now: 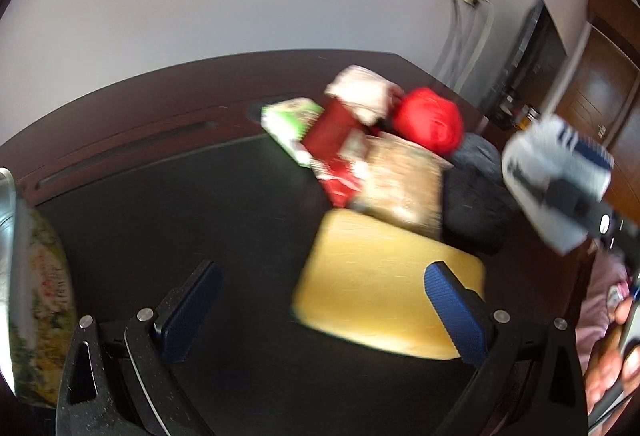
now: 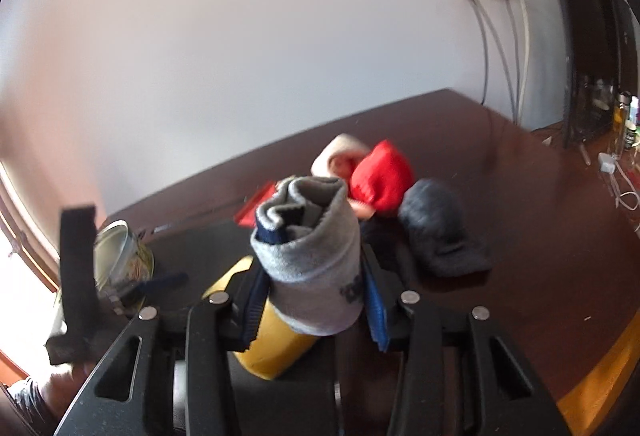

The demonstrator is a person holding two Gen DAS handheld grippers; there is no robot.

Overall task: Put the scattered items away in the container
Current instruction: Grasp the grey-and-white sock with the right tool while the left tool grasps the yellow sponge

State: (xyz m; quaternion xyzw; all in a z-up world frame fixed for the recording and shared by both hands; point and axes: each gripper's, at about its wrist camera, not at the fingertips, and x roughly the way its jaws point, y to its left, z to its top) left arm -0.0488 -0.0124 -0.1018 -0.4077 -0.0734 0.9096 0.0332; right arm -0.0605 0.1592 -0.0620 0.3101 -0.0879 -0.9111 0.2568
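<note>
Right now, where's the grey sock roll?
Clamped in the right gripper, the grey sock roll is off the table, above the yellow pad.

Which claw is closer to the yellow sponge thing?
Left. The left claw is open right at the yellow sponge, one finger over it. The right claw hangs above it, shut on a rolled grey sock.

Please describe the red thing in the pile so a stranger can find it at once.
On the dark wooden table, look at the pile of items near the far edge. The red rolled sock lies between a pale pink roll and a dark grey sock; it alone is bright, plain red.
</note>
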